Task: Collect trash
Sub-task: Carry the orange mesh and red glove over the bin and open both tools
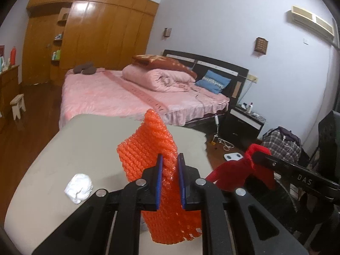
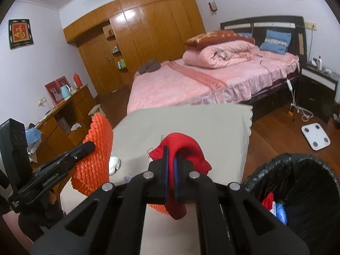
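Observation:
My left gripper [image 1: 170, 159] is shut on a sheet of orange bubble wrap [image 1: 148, 146] and holds it above the beige table [image 1: 63, 153]; the wrap also shows in the right wrist view [image 2: 97, 148]. My right gripper [image 2: 170, 150] is shut on a red cloth [image 2: 184, 146], held above the table [image 2: 212, 123]; the cloth also shows in the left wrist view [image 1: 233, 170]. A crumpled white tissue [image 1: 79, 188] lies on the table, also in the right wrist view [image 2: 114, 163]. A bin with a black liner [image 2: 297, 170] stands at lower right and holds some red and blue trash.
A pink bed [image 1: 131, 97] stands beyond the table, with a black nightstand [image 1: 242, 125] beside it. A white scale [image 2: 315, 136] and cables lie on the wood floor. A wooden dresser [image 2: 63, 114] is at left. A plaid bag [image 1: 282, 144] sits at right.

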{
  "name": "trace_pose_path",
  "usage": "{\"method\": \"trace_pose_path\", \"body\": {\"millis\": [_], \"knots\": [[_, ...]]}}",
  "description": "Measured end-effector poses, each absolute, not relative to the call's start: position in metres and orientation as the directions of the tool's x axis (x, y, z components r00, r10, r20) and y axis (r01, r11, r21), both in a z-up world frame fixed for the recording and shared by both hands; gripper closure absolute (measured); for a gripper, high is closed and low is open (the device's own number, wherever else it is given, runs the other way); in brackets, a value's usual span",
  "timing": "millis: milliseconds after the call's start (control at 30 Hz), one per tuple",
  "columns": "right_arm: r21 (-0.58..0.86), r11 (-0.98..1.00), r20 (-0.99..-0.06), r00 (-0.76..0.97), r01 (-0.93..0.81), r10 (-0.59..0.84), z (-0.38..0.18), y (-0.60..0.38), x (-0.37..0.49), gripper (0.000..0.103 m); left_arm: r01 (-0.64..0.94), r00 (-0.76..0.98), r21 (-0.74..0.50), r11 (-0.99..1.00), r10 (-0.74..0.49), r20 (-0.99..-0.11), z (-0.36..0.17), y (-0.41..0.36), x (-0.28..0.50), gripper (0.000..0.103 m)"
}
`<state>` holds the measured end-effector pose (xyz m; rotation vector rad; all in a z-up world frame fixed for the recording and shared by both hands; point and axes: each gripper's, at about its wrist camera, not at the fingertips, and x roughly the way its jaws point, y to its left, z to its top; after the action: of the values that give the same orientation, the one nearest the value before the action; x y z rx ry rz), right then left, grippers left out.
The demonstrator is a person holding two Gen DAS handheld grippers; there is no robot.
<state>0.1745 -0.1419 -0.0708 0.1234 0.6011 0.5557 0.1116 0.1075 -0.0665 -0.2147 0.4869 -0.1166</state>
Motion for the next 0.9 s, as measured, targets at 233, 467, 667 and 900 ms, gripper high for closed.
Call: {"method": "trace_pose_path", "body": {"millis": [233, 467, 667, 900], "knots": [[0.254, 0.869, -0.474, 0.729, -0.424, 0.494, -0.052, -0.178, 0.161, 0.099, 0.142, 0.871, -0.221, 0.965, -0.229, -0.436, -0.052, 0.072, 0.115, 0.090], [0.220, 0.910, -0.485, 0.770, -0.350, 0.414, -0.051, -0.225, 0.146, 0.099, 0.265, 0.841, -0.234, 0.935, -0.344, -0.419, -0.048, 0.016, 0.123, 0.090], [0.190, 0.952, -0.510, 0.804, -0.241, 0.305, -0.062, -0.277, 0.131, 0.099, 0.392, 0.778, -0.247, 0.886, -0.462, -0.426, -0.051, -0.043, 0.131, 0.090], [0.178, 0.976, -0.543, 0.814, -0.127, 0.205, -0.083, -0.324, 0.120, 0.099, 0.507, 0.698, -0.255, 0.823, -0.566, -0.440, -0.061, -0.106, 0.135, 0.090]]}}
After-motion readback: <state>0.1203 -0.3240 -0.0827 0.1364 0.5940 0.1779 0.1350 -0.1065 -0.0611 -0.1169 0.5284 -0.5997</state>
